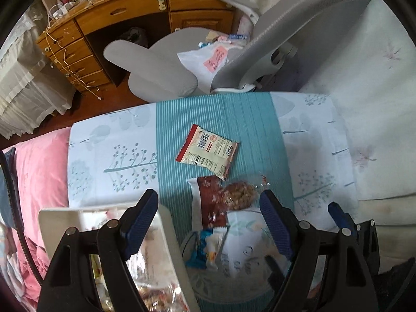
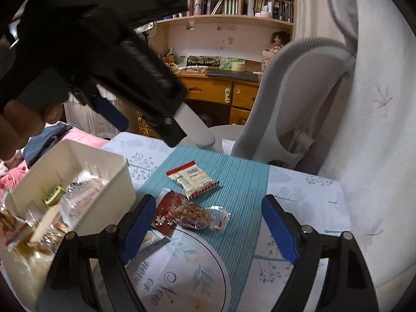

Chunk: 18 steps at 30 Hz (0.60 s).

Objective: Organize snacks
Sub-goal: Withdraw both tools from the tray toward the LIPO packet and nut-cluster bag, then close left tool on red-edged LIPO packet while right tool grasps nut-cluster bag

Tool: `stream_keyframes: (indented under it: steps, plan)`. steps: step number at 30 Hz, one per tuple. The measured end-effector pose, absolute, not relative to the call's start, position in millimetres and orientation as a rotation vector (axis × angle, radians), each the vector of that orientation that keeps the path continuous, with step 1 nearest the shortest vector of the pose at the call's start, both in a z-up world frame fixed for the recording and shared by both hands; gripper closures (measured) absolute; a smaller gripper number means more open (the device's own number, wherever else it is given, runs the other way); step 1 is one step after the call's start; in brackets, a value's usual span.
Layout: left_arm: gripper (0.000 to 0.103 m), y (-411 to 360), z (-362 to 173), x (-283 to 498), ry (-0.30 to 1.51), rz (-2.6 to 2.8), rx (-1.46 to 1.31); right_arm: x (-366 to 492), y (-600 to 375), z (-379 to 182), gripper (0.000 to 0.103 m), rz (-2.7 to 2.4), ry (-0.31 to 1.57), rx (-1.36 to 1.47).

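Behind the left gripper (image 1: 208, 208), a blue packet (image 1: 205, 249) blurs.

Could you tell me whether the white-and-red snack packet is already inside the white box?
No, the white-and-red snack packet lies on the teal mat, outside the white box.

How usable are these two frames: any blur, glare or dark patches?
Left wrist view: motion blur smears the white bin and the nearest packets, while the cream packet stays sharp. Right wrist view: sharper, but the left tool looms dark and underexposed; straight edges bow near both rims.
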<state>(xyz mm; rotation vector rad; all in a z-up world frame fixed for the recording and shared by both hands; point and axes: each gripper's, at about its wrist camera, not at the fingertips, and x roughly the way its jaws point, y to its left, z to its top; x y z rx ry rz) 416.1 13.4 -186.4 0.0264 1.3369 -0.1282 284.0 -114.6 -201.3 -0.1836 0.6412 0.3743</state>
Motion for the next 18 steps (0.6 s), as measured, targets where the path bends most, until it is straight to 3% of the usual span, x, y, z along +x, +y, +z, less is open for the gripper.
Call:
stream_keyframes:
  steps: [18]
  plan:
    - [0.024, -23.7, -288.3, 478.4, 1.455, -0.034, 0.247, 321.5, -90.6, -277.4, 0.019, 0.4, 0.761, -0.15]
